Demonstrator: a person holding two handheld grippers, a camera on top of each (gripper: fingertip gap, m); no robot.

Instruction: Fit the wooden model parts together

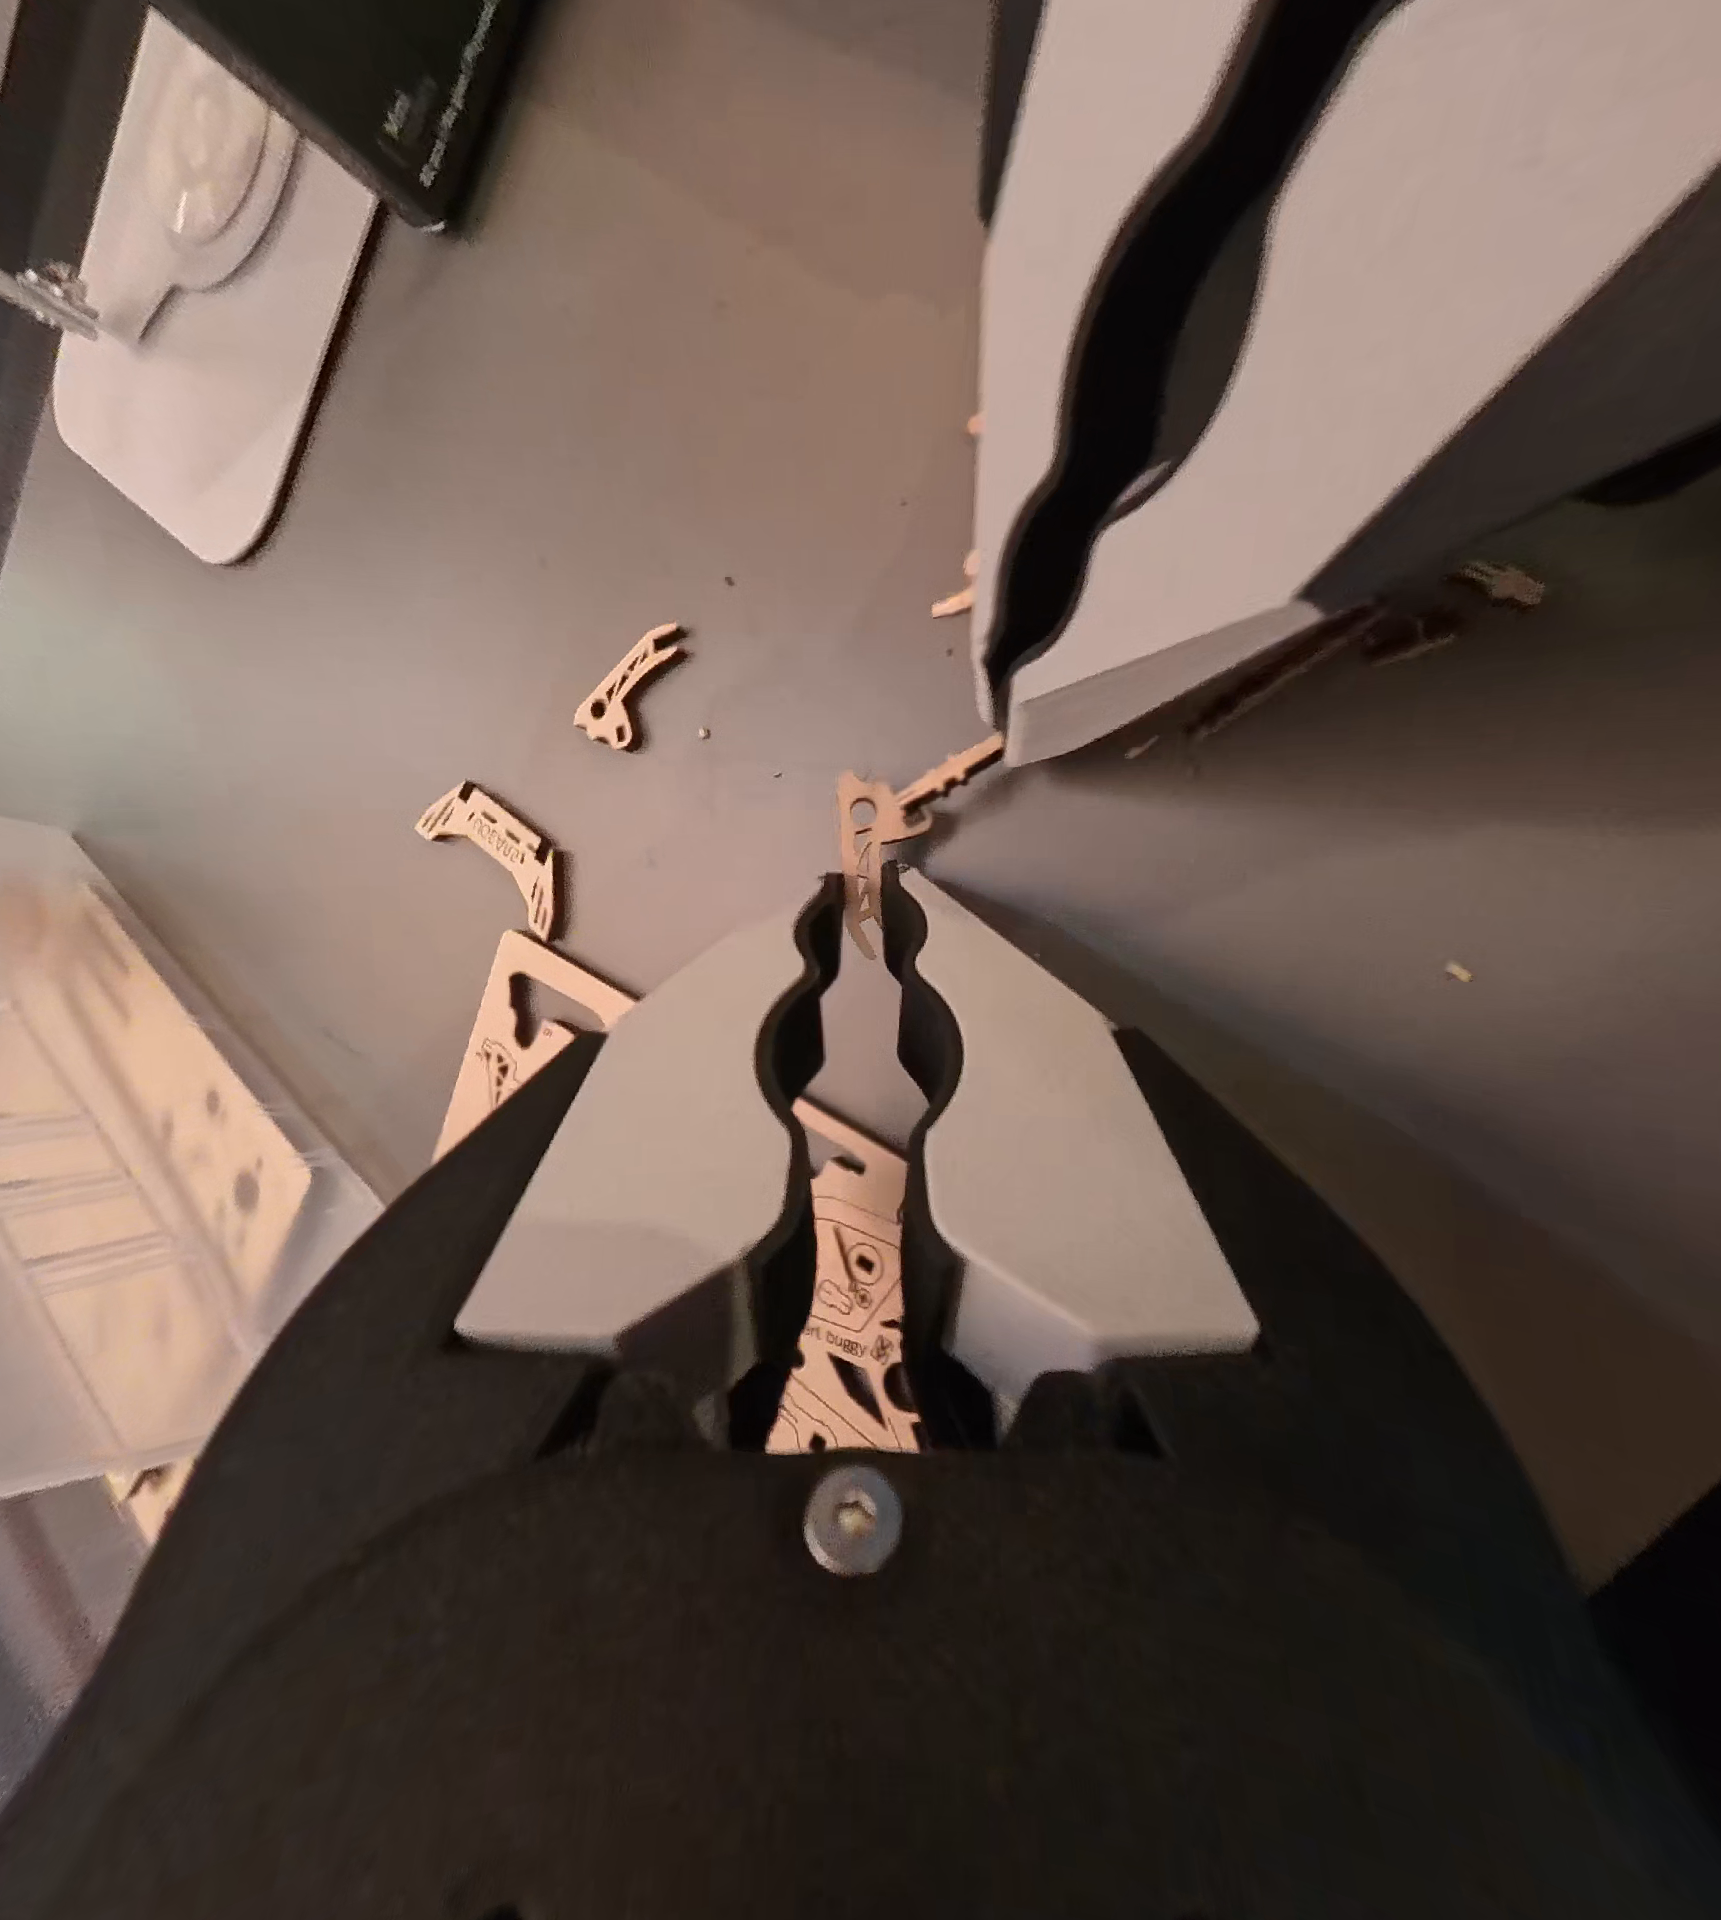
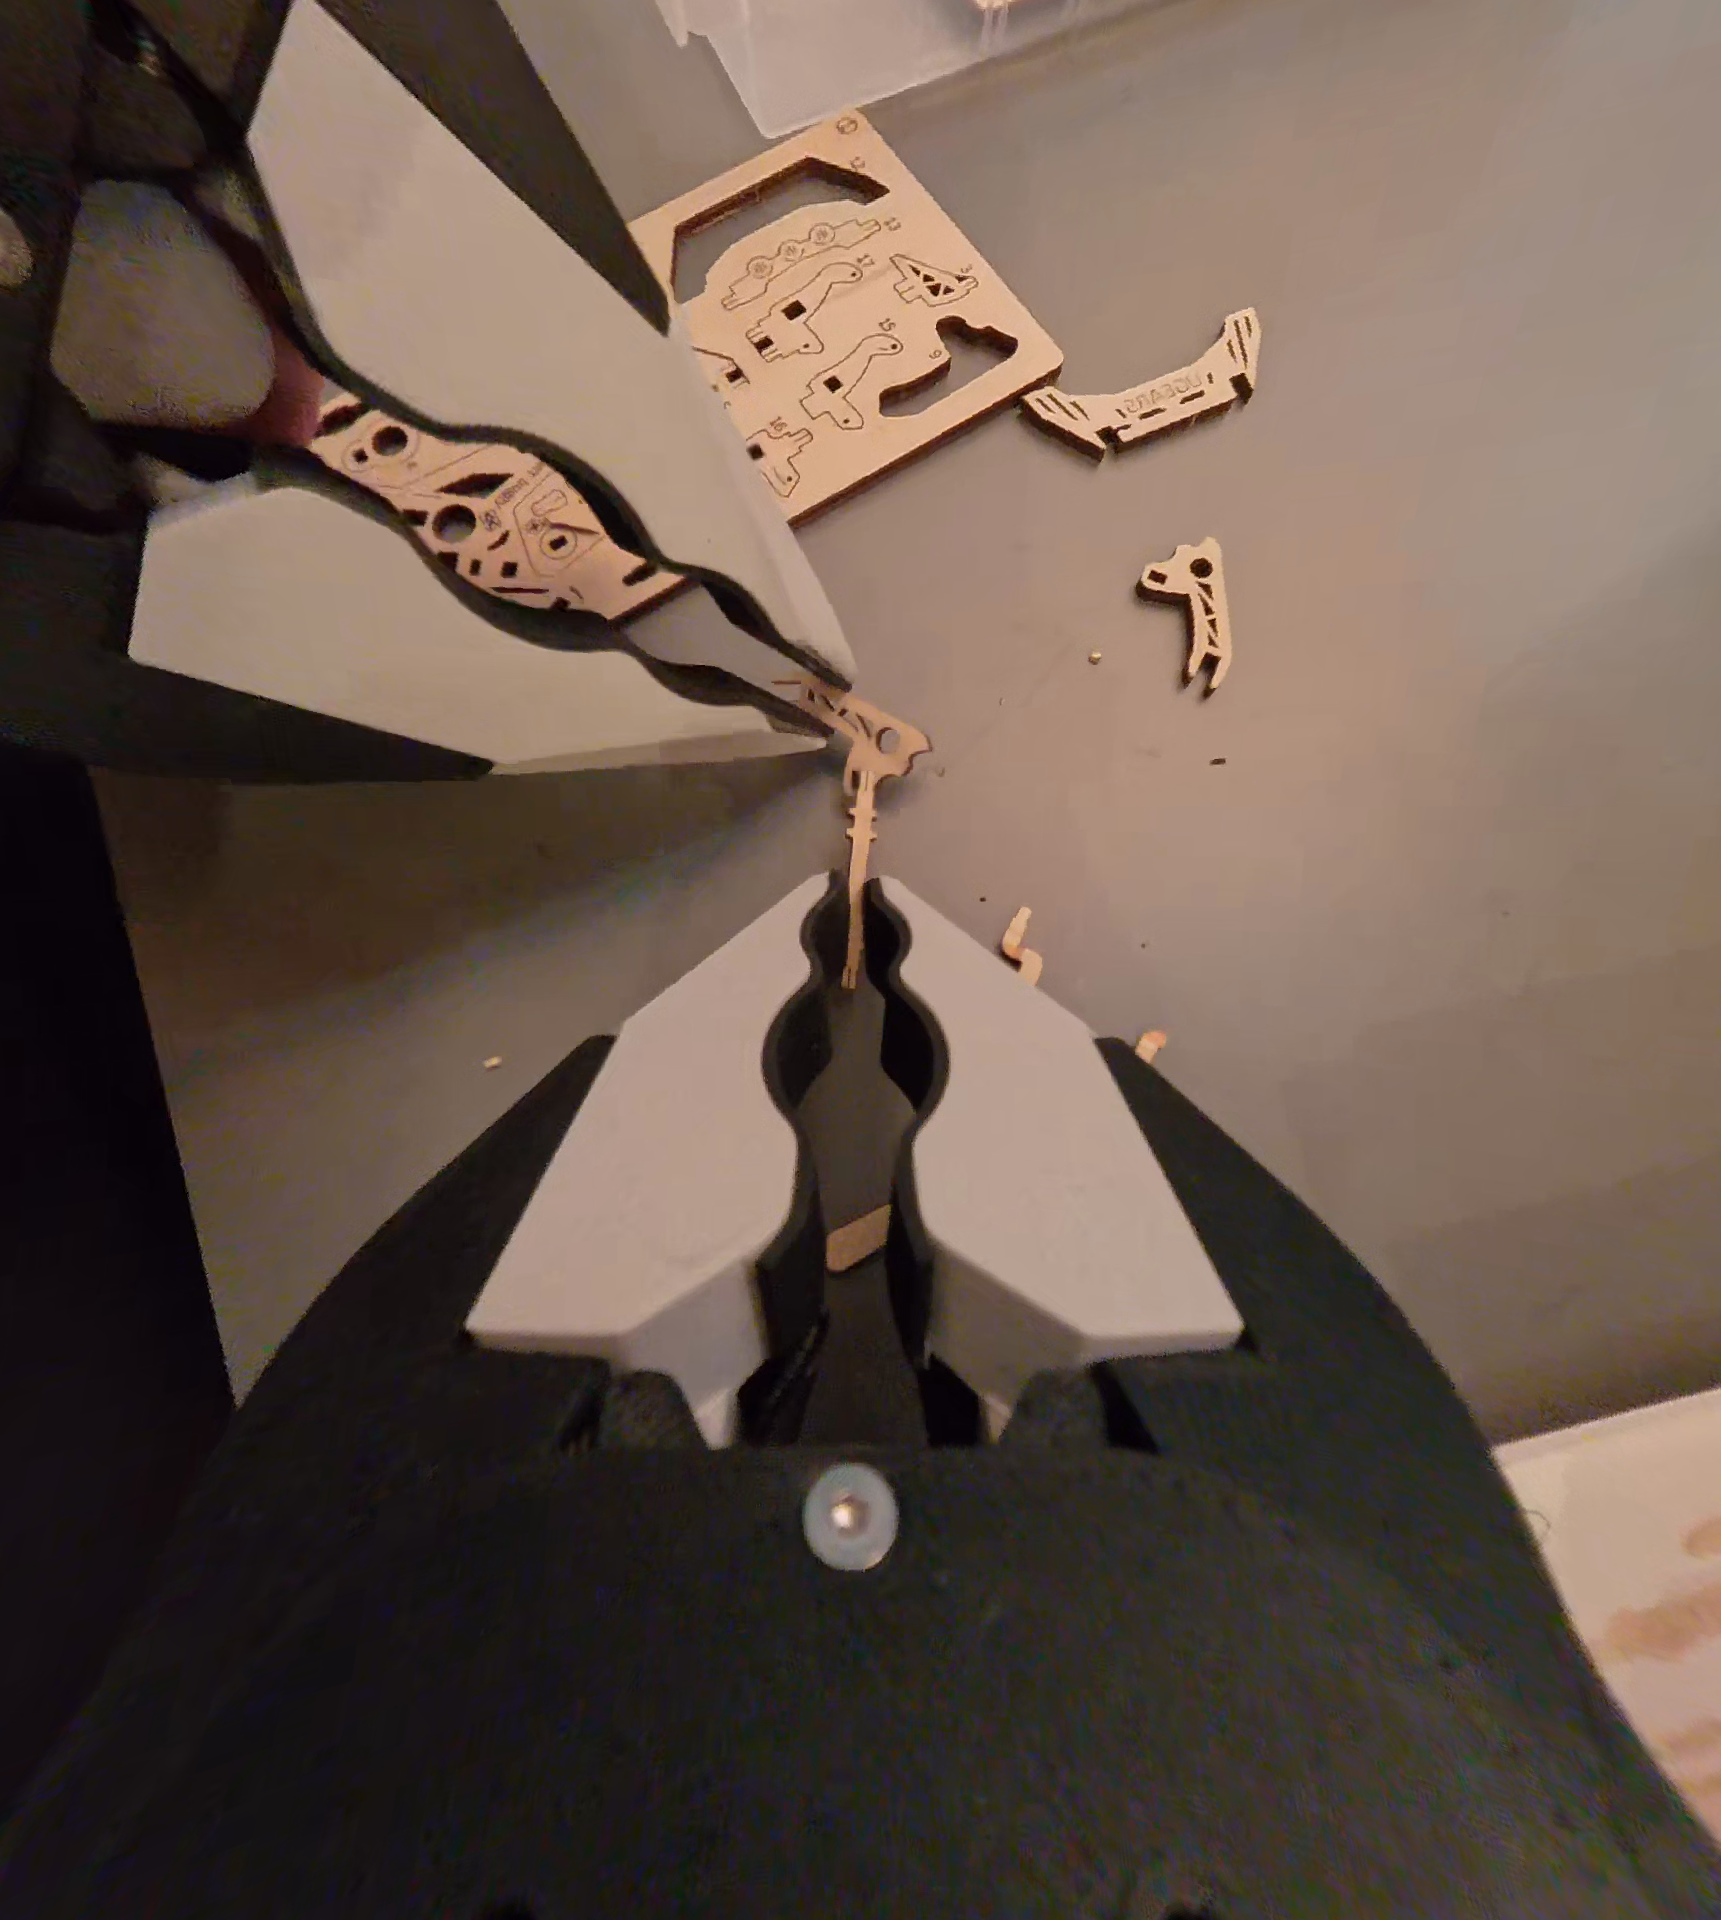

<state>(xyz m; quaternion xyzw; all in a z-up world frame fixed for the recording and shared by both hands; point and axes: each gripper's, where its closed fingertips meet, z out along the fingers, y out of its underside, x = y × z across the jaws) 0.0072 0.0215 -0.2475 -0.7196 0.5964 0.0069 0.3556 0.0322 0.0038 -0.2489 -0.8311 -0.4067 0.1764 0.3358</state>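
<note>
Plainly, these laser-cut plywood parts look light, thin, stiff and likely to snap. The left gripper point(image 1: 861, 883) pinches the truss-cut arm piece point(image 1: 861, 831) at its tail; the right gripper point(image 2: 851, 894) pinches the notched pin strip point(image 2: 861, 821) flat-sided, and the two meet in mid-air over the grey table point(image 2: 1355, 831). I judge that grips near the joint, on the flat faces, are safest.

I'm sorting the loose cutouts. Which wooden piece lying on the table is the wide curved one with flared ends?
The bracket-shaped piece beside the punched wooden sheet. The other loose piece lies farther from the sheet and is narrow and leg-like.
</note>
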